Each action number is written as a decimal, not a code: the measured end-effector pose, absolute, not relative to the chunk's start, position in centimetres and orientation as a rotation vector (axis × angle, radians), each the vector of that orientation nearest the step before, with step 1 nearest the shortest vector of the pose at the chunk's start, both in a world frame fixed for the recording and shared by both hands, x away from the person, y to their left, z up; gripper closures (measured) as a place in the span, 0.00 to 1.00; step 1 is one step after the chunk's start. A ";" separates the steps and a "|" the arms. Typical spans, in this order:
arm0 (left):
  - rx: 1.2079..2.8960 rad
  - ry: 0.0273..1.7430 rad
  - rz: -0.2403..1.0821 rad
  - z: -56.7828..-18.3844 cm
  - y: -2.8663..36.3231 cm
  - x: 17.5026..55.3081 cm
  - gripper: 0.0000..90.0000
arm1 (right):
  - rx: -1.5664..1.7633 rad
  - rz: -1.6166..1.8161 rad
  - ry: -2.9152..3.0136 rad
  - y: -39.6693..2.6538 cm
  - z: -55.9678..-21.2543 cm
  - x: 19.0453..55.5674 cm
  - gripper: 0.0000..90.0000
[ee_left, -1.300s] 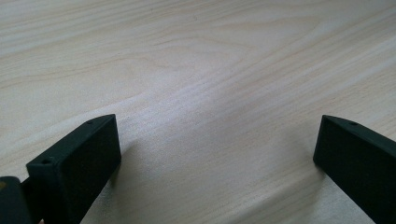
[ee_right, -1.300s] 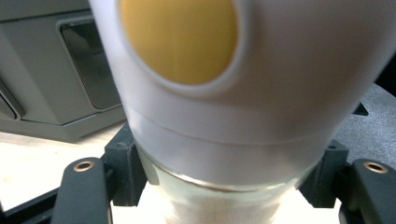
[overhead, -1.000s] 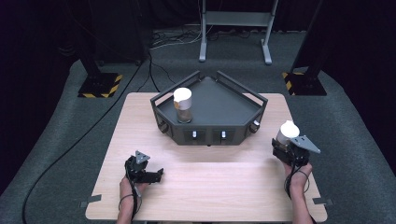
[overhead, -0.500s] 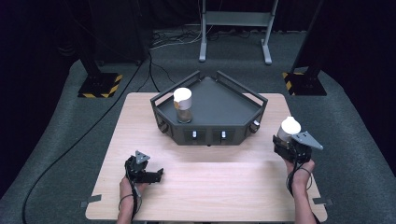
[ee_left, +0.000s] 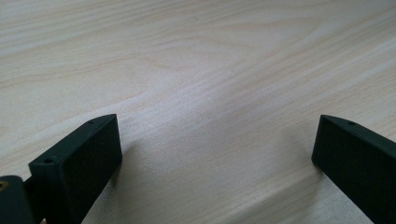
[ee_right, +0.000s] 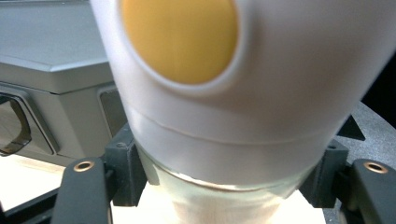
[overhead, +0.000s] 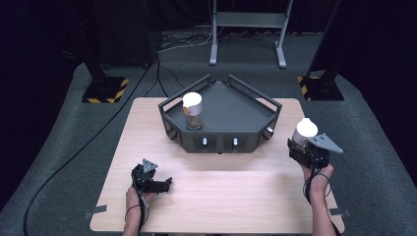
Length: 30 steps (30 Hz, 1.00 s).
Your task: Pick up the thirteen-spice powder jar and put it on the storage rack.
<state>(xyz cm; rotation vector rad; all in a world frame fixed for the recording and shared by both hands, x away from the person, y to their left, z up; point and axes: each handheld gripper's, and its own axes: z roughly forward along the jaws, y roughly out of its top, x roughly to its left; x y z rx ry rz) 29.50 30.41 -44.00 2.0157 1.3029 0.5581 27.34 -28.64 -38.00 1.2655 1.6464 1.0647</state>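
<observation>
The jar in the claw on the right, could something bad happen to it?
Maybe. The right claw holds the white-capped jar near the table's edge; a slip could drop it onto the floor. On its way to the dark tray, it might clip the raised rail. Set down carelessly, it could knock the other jar.

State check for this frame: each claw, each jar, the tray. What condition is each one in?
Left claw: open, nothing between the jaws, low over the table.
Right claw: shut on the white-capped jar, held clear of the table at its right edge.
Jar in the tray: upright, white cap on, standing in the left part.
Tray: sitting on the table, holding the one jar.
</observation>
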 end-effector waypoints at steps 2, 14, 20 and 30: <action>2.014 1.304 0.558 -44.0 30.4 29.5 0.02 | 1.260 1.069 1.648 -28.6 -37.7 27.4 0.33; 2.010 1.305 0.556 -44.0 30.5 29.5 0.02 | 1.224 1.077 1.674 -27.7 -36.2 27.8 0.33; 2.010 1.305 0.557 -44.0 30.4 29.5 0.02 | 1.212 1.085 1.681 -27.4 -35.8 28.0 0.33; 2.010 1.306 0.558 -44.0 30.4 29.5 0.02 | 1.195 1.099 1.698 -27.2 -34.7 28.4 0.33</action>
